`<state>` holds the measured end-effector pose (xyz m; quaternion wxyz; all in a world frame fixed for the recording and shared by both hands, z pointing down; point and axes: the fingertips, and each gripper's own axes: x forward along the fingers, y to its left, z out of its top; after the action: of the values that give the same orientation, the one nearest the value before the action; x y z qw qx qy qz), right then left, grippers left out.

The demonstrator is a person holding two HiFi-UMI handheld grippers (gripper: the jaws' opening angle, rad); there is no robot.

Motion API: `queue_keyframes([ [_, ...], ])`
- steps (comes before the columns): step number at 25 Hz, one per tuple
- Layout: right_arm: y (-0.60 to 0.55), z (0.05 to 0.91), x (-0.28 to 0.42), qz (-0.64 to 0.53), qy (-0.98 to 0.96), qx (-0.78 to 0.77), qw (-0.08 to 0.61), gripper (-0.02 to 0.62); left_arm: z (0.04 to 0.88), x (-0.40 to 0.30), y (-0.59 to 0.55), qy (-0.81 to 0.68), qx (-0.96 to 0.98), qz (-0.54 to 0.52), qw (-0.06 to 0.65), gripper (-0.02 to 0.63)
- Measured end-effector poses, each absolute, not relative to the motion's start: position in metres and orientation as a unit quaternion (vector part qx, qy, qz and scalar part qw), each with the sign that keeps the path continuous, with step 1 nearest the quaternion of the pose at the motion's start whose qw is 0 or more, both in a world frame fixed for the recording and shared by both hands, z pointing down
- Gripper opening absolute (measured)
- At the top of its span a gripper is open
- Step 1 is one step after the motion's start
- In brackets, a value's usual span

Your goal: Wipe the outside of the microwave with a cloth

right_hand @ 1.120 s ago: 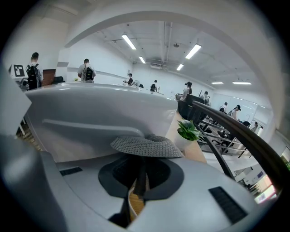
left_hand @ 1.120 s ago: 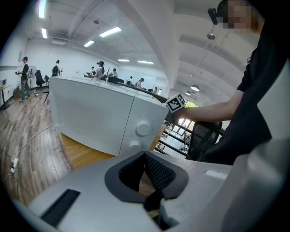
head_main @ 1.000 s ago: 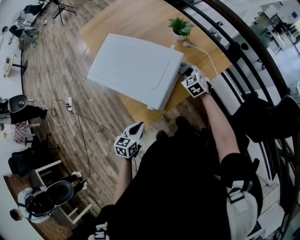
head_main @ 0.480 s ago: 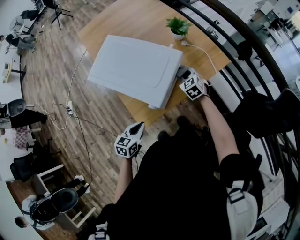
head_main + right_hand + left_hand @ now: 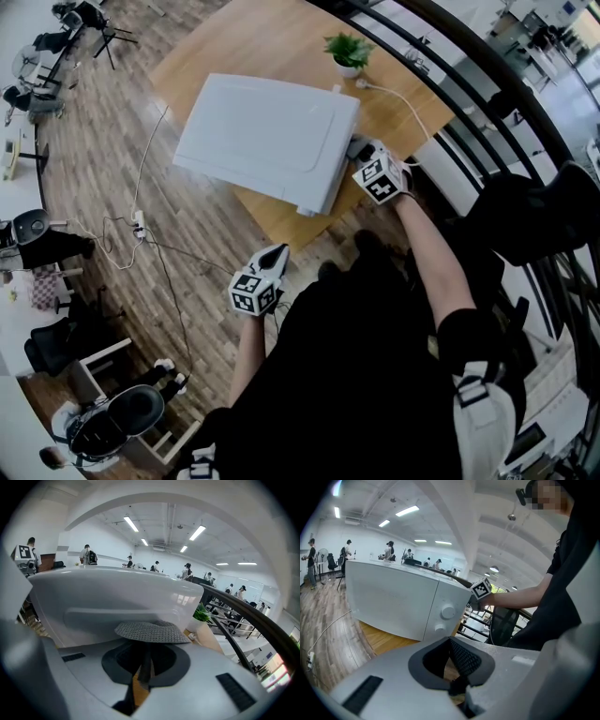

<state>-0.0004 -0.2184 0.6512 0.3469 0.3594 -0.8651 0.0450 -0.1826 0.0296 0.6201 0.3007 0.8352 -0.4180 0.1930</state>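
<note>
Beside microwave (image 5: pixel 267 136): right arm (image 5: pixel 427 253) outstretched, right gripper (image 5: pixel 146 660) clamping cloth (image 5: pixel 150 631).

Smooth white microwave (image 5: pixel 272 136) on a pale wooden table (image 5: pixel 281 37).
I see its shell faintly glossy; the grey cloth (image 5: pixel 150 631), centre frame, looks coarsely woven.

We see only a grey edge of the cloth (image 5: pixel 149 632) in the right gripper (image 5: pixel 146 656); distant people (image 5: pixel 87 555) are too small.
</note>
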Motion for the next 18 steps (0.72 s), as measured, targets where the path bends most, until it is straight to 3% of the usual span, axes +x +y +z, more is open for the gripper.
queue_keyframes([
  [18, -0.176, 0.648, -0.019, 0.053, -0.863, 0.375, 0.335, 0.017, 0.616, -0.184, 0.035, -0.382, 0.855, 0.199, 0.288, 0.002],
])
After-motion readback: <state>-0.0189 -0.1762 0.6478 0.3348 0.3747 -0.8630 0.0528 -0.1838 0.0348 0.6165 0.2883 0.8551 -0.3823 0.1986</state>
